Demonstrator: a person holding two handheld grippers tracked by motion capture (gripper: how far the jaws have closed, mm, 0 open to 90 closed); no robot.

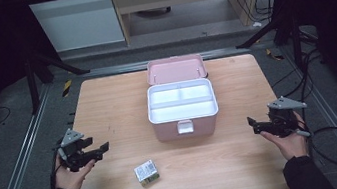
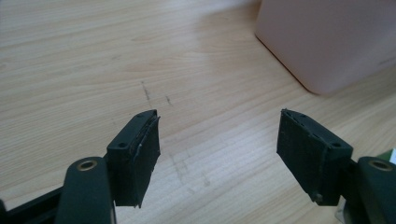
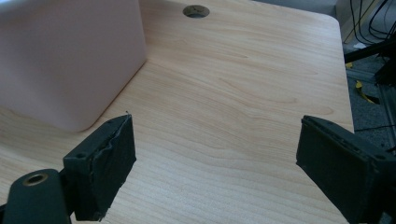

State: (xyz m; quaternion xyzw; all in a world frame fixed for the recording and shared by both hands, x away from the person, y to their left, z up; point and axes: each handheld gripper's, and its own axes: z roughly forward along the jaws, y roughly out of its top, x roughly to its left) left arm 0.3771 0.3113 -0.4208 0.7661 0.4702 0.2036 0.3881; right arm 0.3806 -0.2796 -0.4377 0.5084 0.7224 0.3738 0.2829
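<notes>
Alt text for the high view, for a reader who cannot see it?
An open pink plastic box with a white inner tray sits mid-way on a light wooden table. A small printed packet lies nearer the person, between the open left gripper and open right gripper.

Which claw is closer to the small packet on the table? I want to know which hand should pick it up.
The left claw: the small packet lies left of the table's middle, just right of and below it, while the right claw sits across the table beyond the pink box.

matt pink plastic box (image 1: 183,115), smooth wood-grain table (image 1: 107,103).
</notes>
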